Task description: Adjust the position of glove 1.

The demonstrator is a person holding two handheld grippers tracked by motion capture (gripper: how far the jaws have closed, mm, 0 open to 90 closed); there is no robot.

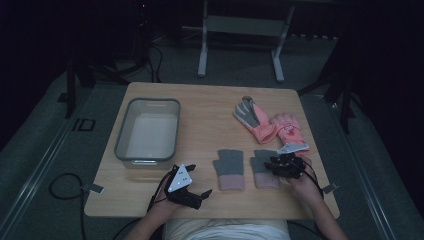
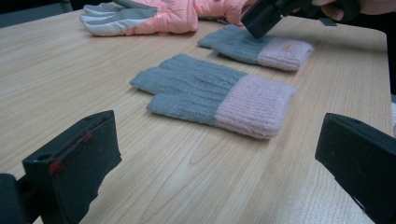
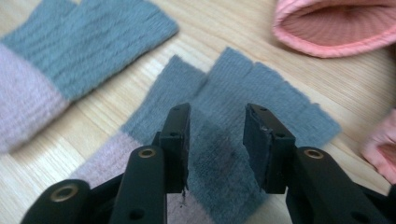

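We have our right gripper (image 3: 217, 149) poised over the right-hand grey knitted glove (image 3: 261, 98), the one with a pale pink cuff, which lies flat on the worktop (image 1: 200, 135) near its front right edge. Its fingers (image 3: 177, 140) stand partly apart, down at the grey knit with the cloth showing between them, and we judge that nothing is pinched or lifted yet. Our left gripper (image 1: 192, 192) rests near the front edge, its fingers (image 2: 70, 168) spread wide with nothing between them, looking across at the other grey glove (image 2: 210, 95) of the pair, which lies just beside the first.

As we read it, the work is gathering the gloves into the grey bin (image 1: 122, 135), and it looks barely begun: the bin at the left of the worktop appears to hold nothing, both grey gloves lie flat in front, and the two pink gloves (image 1: 270, 125) sit farther back on the right, all four yet to be moved.

The worktop is pale wood with a visible grain. The room around it is dim, with grey carpet, a cable on the floor at the left and the white legs of a stand behind
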